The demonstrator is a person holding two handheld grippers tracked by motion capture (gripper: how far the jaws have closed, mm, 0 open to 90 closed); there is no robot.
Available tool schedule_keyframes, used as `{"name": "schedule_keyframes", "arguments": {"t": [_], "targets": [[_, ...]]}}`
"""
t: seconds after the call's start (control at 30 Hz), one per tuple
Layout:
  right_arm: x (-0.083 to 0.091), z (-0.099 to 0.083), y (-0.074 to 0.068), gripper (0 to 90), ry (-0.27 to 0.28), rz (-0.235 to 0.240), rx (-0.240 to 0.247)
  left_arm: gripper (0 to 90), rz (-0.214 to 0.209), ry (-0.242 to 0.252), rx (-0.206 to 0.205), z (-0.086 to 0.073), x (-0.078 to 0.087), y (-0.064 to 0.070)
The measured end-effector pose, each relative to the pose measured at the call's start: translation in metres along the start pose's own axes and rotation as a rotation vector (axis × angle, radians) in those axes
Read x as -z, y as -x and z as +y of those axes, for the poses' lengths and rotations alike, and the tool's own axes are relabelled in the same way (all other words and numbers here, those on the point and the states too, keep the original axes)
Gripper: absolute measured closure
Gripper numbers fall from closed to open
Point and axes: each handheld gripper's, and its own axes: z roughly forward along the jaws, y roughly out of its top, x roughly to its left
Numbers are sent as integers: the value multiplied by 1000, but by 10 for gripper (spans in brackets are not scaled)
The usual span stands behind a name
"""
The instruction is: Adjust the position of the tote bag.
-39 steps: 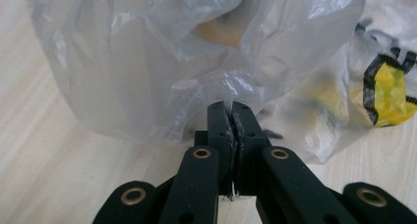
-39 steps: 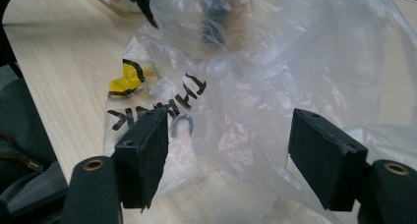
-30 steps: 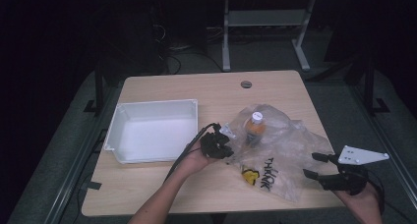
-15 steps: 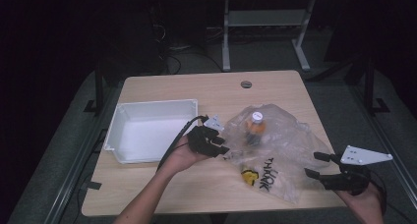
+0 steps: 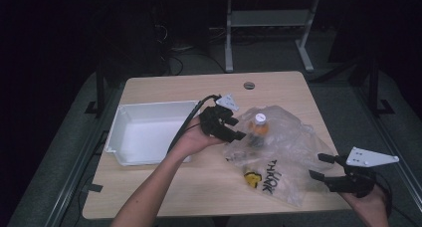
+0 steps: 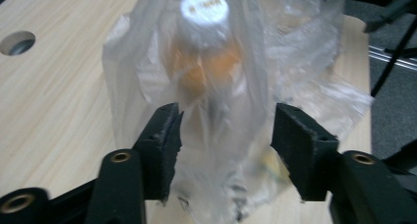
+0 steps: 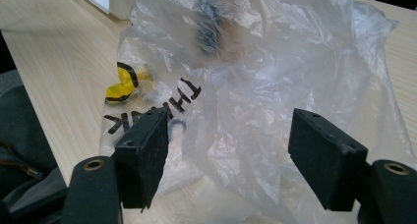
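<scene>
Bottle (image 6: pixel 204 52) stands upright inside the plastic bag (image 5: pixel 288 152), dead ahead between my left tongs (image 6: pixel 223 150), released; right tongs (image 7: pixel 231 160), released, sit farther off.

High view sits above the near edge of the table (image 5: pixel 164 192), facing forward and down, taking in the whole top and the floor beyond. Left gripper view rides low, looking along its jaws, very close on the plastic bag (image 6: pixel 221 101) and the bottle (image 6: pixel 204 42) inside. Right gripper view, just as low, faces the same bag from its other side. All three share that bag.
</scene>
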Motion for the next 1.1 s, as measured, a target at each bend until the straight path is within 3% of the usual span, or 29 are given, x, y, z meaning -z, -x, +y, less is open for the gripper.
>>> {"name": "schedule_keyframes", "arguments": {"t": [0.17, 0.27, 0.5, 0.77, 0.87, 1.1], "targets": [[1, 0, 1, 308, 6, 1, -3, 326, 29, -20, -13, 16, -13, -3], [2, -1, 2, 308, 9, 4, -5, 335, 40, -38, -22, 23, -21, -5], [3, -1, 3, 308, 13, 6, -9, 564, 50, -92, -52, 25, -30, -9], [3, 0, 1, 308, 13, 6, -8, 831, 59, -91, -57, 19, -29, -8], [2, 0, 0, 308, 9, 7, -8, 885, 67, -92, -54, 15, -30, -8], [0, 0, 0, 309, 1, 9, -8, 895, 90, -98, -20, -4, -32, -12]]}}
